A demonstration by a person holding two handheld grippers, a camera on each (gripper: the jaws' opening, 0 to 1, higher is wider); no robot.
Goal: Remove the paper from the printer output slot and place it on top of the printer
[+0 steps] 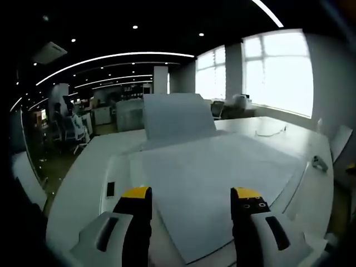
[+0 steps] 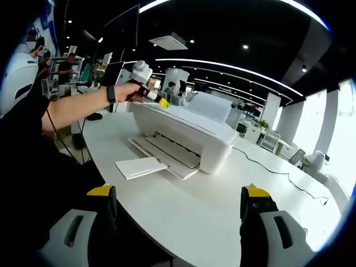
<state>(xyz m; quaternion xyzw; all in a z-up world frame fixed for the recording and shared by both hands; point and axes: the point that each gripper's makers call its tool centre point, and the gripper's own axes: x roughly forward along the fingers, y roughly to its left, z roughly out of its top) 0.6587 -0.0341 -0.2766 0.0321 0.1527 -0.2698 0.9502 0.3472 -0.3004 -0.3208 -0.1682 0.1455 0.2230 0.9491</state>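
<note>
1. Both tongs stand spread with nothing between them. The left tongs [image 1: 191, 203] hover just above a sheet of paper [image 1: 222, 172] lying flat on the printer's [image 2: 186, 133] lid, and in the right gripper view they [image 2: 161, 102] show at the printer's far end, held in the person's hand [image 2: 127, 92] with the forearm stretched out level over the worktop [image 2: 222, 214].
2. The right tongs [image 2: 177, 208] hang back over the worktop's near edge, well apart from the printer.
3. More paper [image 2: 140, 166] lies on the extended output tray, facing that near edge.
4. I'd judge the paper light, thin and floppy; it will sag and slide easily.
5. Best pinched at its free outer edge, gently, and kept level so it doesn't crease.
</note>
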